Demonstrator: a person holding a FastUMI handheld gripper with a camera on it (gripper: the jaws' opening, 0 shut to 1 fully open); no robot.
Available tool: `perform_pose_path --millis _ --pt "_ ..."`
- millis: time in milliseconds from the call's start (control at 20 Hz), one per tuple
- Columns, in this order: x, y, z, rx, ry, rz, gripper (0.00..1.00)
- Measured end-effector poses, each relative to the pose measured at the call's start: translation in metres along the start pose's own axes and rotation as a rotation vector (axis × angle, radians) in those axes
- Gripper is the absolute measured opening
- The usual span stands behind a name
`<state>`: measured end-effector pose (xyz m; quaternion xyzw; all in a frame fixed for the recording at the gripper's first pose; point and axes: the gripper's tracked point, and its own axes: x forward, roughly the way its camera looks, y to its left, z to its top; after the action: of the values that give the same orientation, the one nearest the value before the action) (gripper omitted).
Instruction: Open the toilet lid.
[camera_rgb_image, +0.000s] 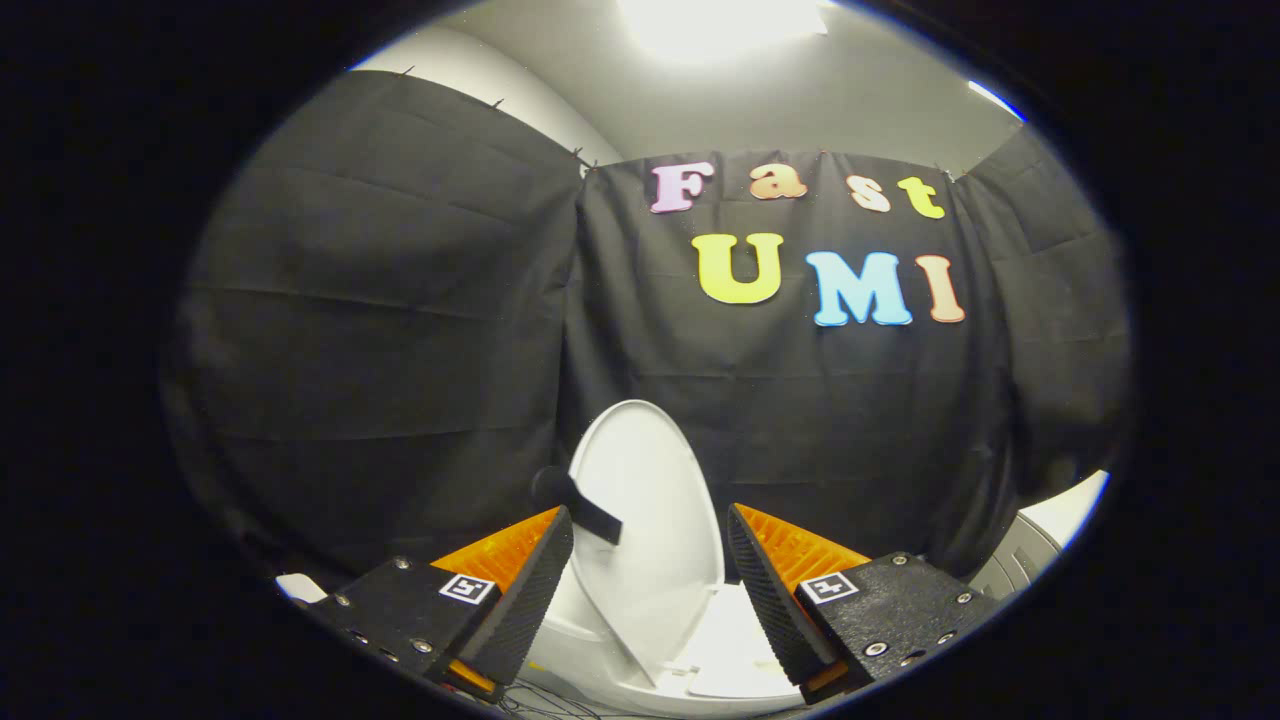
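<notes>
**A:** so where's the smooth white oval plastic toilet lid (645, 530) at right now?

**B:** standing upright, leaning toward the black cloth booth wall (400, 330), just beyond the fingers and showing through the gap between them. The white seat (735, 650) lies flat below it. Looks basically open to me.

**A:** and the gripper (650, 590)?

**B:** fingers spread apart, nothing between them, not touching the lid. There's a short black strap tab (590, 515) stuck on the lid's left edge, next to the left finger, probably there so the fingers get something to pinch. I'd guess the lift is done and the spread fingers mean it's let go.
</notes>
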<state>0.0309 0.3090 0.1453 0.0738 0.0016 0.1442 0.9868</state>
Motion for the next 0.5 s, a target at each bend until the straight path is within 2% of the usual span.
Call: perform_pose_path --millis 300,500 --pt "-0.031 -0.104 0.031 -0.046 -0.056 -0.148 0.95" --pt "-0.053 -0.155 0.035 -0.073 -0.059 -0.203 0.95"
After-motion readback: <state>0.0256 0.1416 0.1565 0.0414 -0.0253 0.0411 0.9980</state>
